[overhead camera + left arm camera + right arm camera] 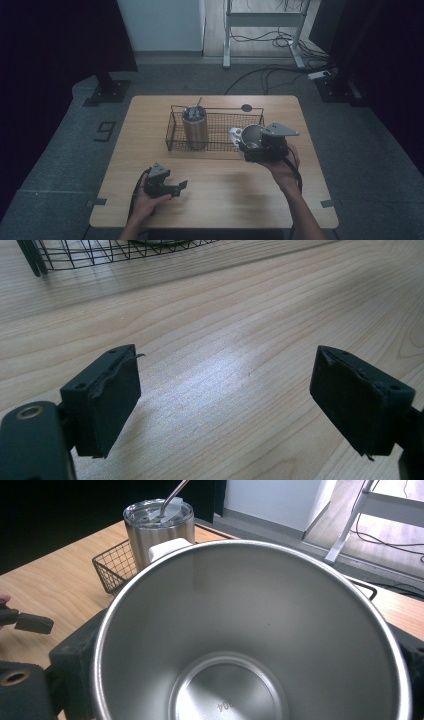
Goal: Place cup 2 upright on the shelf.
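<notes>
A steel cup [251, 136] is gripped by the right gripper [248, 148] at centre right, tilted beside the wire basket [175, 131] (presumably for placing inside). The left gripper [181, 186], fingers [107, 400] open and empty, is rested on the counter [220, 190] at lower left.

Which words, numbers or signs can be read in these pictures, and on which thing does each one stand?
"9": a dark figure on the grey floor, left of the wooden table.
"04": stamped on the inner bottom of the steel cup held between the right gripper's jaws; any characters before it are cut off by the picture's edge.
Lidded steel tumbler in the wire basket: no readable text.
</notes>
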Demonstrator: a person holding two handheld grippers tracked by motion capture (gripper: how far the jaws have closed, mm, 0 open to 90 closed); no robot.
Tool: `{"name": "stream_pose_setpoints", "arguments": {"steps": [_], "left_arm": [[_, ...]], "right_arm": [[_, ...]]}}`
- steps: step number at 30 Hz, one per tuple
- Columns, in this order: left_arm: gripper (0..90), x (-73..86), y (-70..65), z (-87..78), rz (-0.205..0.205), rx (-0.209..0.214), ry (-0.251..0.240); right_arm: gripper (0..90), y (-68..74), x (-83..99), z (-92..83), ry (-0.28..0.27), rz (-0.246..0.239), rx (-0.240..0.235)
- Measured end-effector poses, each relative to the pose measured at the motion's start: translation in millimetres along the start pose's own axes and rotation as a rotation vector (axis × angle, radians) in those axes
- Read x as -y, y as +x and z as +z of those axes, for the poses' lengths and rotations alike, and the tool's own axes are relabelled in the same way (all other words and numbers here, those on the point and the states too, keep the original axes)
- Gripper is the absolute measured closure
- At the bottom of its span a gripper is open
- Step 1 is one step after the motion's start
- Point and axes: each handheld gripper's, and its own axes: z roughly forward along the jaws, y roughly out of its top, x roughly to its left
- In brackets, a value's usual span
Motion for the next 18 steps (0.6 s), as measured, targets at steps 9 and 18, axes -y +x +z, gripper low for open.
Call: {"name": "stream_pose_setpoints", "arguments": {"steps": [9, 18], "left_arm": [[13.3, 0.0, 0.1, 0.2, -0.002, -0.003, 0.004], [13.4, 0.4, -0.5, 1.5, 0.002, -0.001, 0.012]], "right_arm": [[6.1, -3.7, -3.7, 1.1, -0.005, 0.006, -0.001], [6.1, -9.2, -12.0, 3.7, 0.0, 0.005, 0.013]]}}
